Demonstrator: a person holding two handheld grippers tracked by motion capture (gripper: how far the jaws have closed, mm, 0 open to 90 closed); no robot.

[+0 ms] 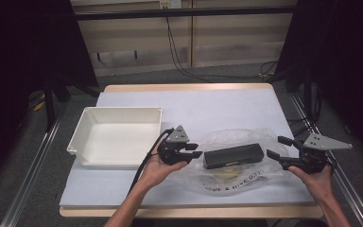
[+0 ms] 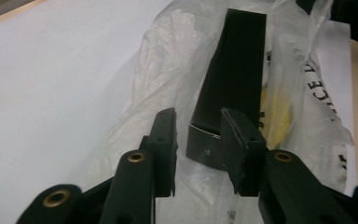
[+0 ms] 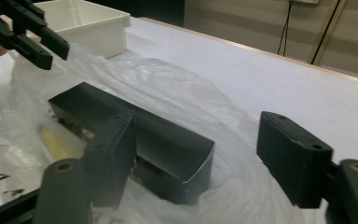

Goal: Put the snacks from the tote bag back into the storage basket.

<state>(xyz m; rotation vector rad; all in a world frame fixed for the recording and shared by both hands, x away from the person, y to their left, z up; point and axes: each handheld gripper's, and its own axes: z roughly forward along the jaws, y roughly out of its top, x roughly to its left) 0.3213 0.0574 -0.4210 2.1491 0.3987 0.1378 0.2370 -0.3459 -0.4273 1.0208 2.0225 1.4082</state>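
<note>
The counter (image 1: pixel 227 101) has a pale wooden edge and a white sheet covers its top. A white open tray (image 1: pixel 116 136) stands on the left part of it. To the right of the tray, a clear plastic bag (image 1: pixel 238 172) with dark letters lies flat, and a long black box (image 1: pixel 233 155) rests on this bag.

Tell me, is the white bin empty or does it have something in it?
Empty: the high view shows the white bin's bare floor, with nothing inside.
</note>
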